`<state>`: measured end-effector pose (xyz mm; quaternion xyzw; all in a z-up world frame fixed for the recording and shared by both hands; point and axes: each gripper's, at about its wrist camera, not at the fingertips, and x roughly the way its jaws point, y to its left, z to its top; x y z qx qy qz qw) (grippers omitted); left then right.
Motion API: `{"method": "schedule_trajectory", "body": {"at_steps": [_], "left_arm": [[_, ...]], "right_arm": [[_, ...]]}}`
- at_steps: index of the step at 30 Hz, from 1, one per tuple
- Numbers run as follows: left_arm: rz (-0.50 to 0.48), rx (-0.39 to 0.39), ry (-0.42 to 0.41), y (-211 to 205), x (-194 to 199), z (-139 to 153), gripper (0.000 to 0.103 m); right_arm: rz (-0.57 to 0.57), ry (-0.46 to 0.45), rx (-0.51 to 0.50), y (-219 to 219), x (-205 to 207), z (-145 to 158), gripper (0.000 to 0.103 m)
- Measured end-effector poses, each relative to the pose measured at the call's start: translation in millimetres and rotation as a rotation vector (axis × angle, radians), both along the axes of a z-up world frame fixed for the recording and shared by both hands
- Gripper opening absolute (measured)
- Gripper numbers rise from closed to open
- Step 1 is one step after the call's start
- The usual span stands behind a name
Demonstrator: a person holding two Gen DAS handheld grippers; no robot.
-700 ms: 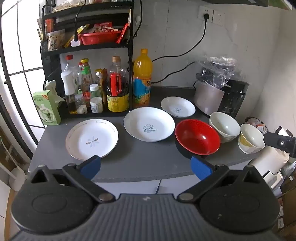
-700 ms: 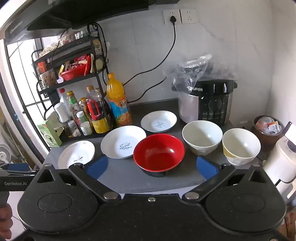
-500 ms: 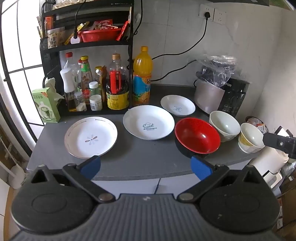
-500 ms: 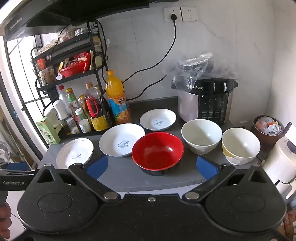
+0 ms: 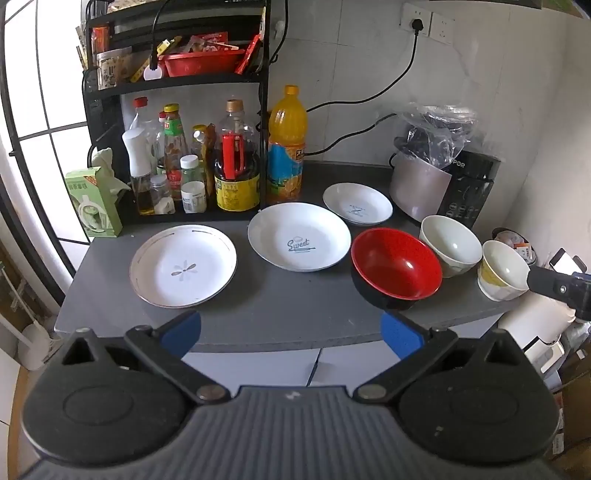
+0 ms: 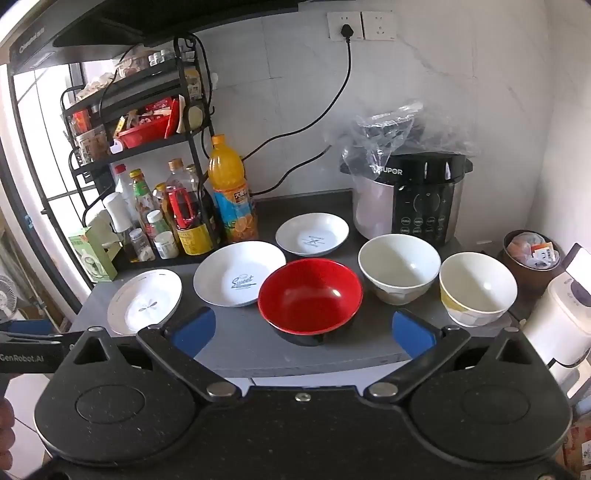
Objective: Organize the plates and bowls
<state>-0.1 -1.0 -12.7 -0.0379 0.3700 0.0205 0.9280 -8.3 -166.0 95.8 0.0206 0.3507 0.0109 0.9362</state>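
Counter (image 5: 303,310), fan (image 6: 9,295) only right view

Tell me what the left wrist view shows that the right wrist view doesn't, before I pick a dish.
Only the left wrist view shows the right tongs' body at its right edge. Only the right wrist view shows the cooker's control panel face-on and the range hood. Both show three plates, the red bowl, two pale bowls and the orange bottle, with their own tongs open and empty.

Three white plates (image 5: 299,237), red bowl (image 5: 397,268), two seemingly empty pale bowls (image 5: 451,241) upright on counter (image 5: 280,306)
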Motion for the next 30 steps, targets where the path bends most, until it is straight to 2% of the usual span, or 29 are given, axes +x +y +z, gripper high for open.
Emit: {"method": "schedule_trajectory", "body": {"at_steps": [17, 21, 30], "left_arm": [[-0.004, 0.010, -0.005, 0.0, 2.3, 4.4, 0.103], [-0.003, 0.014, -0.001, 0.9, 2.5, 3.8, 0.103], [0.007, 0.008, 0.001, 5.0, 2.4, 0.9, 0.103]], "right_arm": [[0.007, -0.006, -0.017, -0.5, -8.5, -3.8, 0.103], [-0.003, 0.009, 0.010, -2.1, -8.3, -4.7, 0.103], [-0.005, 0.012, -0.021, 0.0, -7.7, -5.1, 0.103]]}}
